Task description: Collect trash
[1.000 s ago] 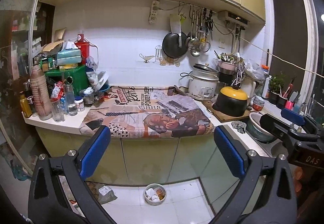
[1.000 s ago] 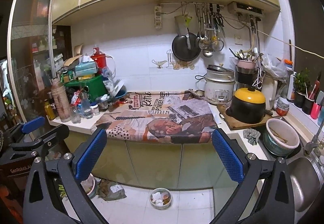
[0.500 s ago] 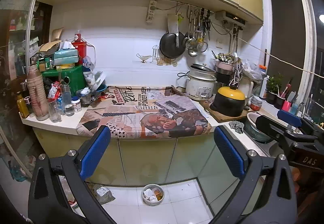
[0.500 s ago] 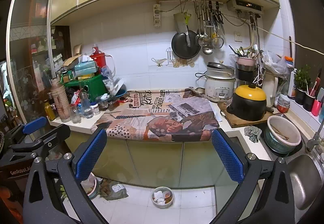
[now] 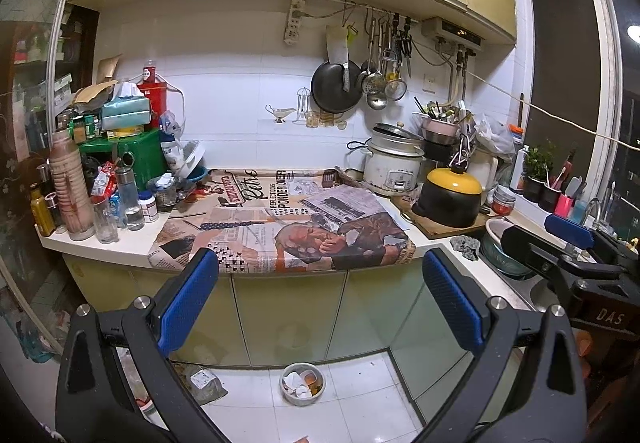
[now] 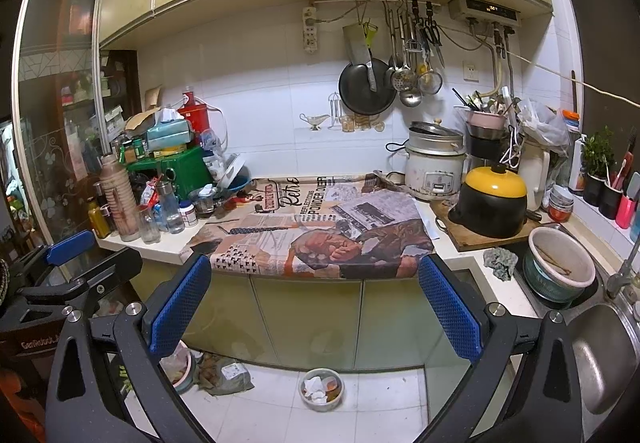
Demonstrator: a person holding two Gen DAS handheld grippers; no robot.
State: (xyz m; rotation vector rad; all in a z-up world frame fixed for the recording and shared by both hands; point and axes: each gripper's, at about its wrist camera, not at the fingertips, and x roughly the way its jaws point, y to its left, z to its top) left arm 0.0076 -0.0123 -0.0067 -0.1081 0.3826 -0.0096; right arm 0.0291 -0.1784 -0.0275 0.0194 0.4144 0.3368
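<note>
A small bowl [image 5: 303, 383] of crumpled paper and scraps sits on the white floor tiles below the counter, also in the right wrist view [image 6: 322, 389]. A crumpled packet [image 5: 204, 383] lies on the floor to its left. My left gripper [image 5: 318, 277] is open and empty, held in the air well in front of the cabinets. My right gripper [image 6: 314, 279] is open and empty too, level with the counter edge. Each gripper shows at the edge of the other's view, left gripper [image 6: 80, 255] and right gripper [image 5: 560, 243].
A newspaper-print cloth [image 5: 288, 219] covers the counter's middle. Bottles, jars and boxes [image 5: 112, 171] crowd its left end. A rice cooker [image 6: 434, 167], a yellow-lidded pot [image 6: 490, 203], a grey rag [image 6: 498, 261] and a sink [image 6: 600, 355] are on the right.
Both views drift only slightly; the grippers stay open and empty, and nothing on the counter or floor has moved.
</note>
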